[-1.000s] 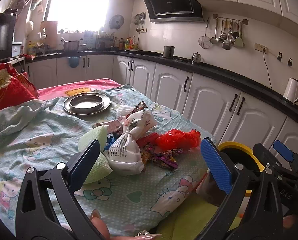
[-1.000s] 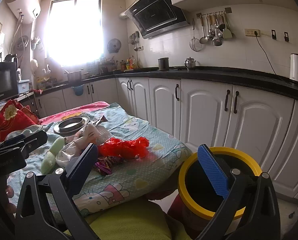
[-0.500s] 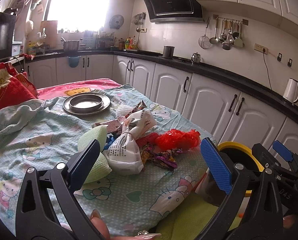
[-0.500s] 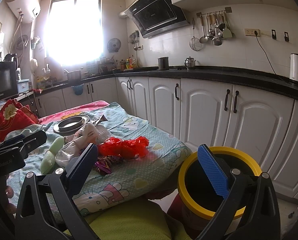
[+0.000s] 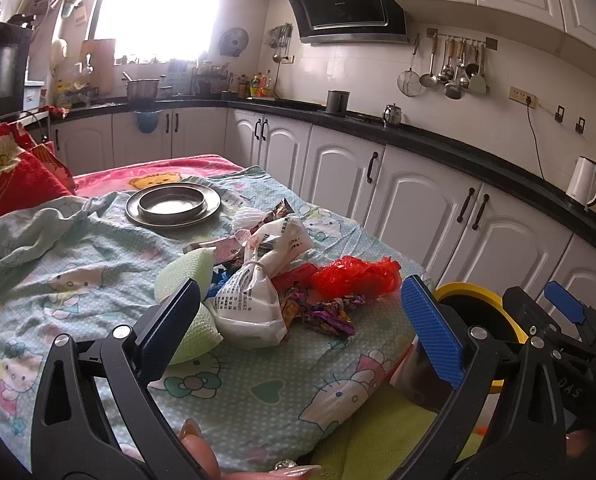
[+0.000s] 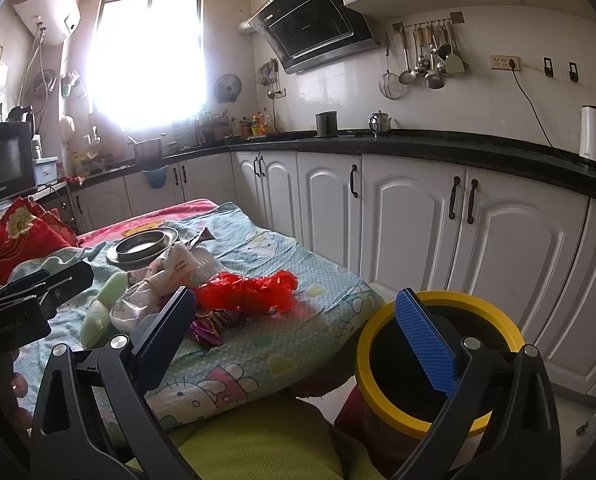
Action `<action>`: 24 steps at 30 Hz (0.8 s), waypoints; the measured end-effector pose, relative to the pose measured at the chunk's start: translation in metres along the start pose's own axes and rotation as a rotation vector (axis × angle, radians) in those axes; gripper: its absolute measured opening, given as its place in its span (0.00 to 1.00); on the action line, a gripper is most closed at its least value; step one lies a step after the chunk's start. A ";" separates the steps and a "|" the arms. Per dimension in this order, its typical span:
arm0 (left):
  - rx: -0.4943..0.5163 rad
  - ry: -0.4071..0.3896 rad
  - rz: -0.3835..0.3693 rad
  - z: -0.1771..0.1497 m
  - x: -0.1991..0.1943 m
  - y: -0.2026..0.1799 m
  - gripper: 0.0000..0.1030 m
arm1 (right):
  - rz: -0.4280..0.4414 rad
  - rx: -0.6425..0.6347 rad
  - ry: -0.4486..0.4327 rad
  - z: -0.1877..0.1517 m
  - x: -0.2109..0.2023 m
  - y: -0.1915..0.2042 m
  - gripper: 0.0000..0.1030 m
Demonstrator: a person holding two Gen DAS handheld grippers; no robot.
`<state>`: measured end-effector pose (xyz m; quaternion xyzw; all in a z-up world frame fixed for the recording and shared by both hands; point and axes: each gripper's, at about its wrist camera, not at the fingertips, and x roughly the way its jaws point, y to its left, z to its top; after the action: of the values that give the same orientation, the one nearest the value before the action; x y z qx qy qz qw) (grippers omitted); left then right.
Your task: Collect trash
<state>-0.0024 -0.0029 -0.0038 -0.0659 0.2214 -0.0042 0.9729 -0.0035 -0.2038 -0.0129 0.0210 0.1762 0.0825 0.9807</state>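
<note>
Yellow-rimmed bin [image 5: 474,300] mostly hidden behind the left tool's [image 5: 302,328] blue finger, its base cut off, print on the white plastic bag [image 5: 249,300] too small to read, blue wrapper [image 5: 219,280] mostly buried under it, person's fingertips [image 5: 195,446] cropped at the bottom edge

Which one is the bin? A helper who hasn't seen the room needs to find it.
Start at the cartoon-print cloth-covered table holding the litter pile. Just off its near right corner, below table height, stands the round, dark bin with a bright yellow rim, open-topped, before the white cabinet doors.
</note>
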 end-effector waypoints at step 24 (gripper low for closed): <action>-0.115 0.047 0.115 0.004 0.015 0.060 0.90 | 0.221 -0.115 0.135 -0.005 0.029 0.037 0.94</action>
<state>0.0117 0.0570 -0.0146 -0.1085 0.2475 0.0630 0.9607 0.0163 -0.1627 -0.0253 -0.0216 0.2334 0.2014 0.9510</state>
